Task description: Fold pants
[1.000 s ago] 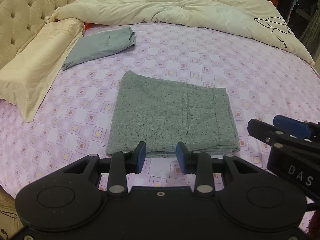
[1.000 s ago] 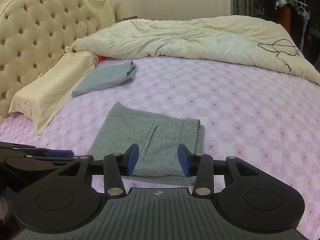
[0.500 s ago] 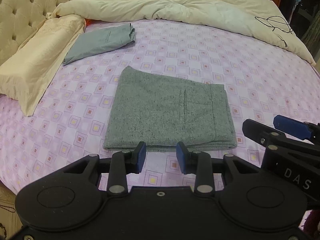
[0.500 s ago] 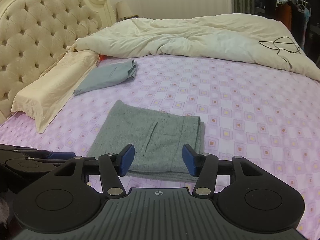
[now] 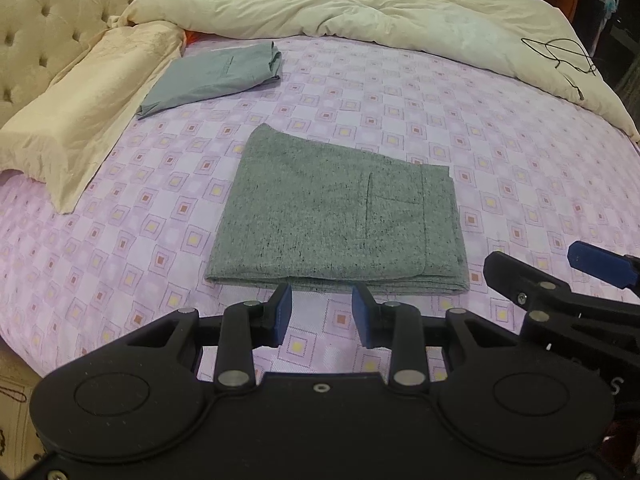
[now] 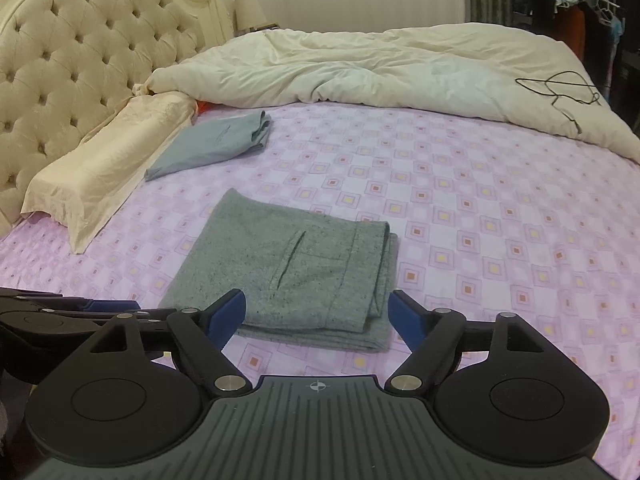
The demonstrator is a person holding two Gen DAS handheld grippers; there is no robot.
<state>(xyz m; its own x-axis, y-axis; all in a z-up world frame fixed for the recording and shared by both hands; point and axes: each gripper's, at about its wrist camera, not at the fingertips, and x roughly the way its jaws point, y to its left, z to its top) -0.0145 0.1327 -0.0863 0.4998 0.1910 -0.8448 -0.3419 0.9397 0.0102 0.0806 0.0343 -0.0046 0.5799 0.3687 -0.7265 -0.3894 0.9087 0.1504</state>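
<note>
The folded pants [image 5: 336, 220] lie flat on the bed sheet [image 5: 520, 152], near its front edge. Behind them and to the left, a 2nd folded garment [image 5: 216, 76] lies on the sheet, just beside a pillow [image 5: 80, 120] that runs along the left side against the headboard [image 6: 72, 60]. A bunched duvet [image 5: 360, 4] lies across the back of the bed, with a wire hanger [image 5: 560, 56] on its right part. The left gripper [image 5: 322, 316] hangs just before the pants' near edge, the right gripper [image 6: 318, 316] before their right front corner, neither touching them.
</note>
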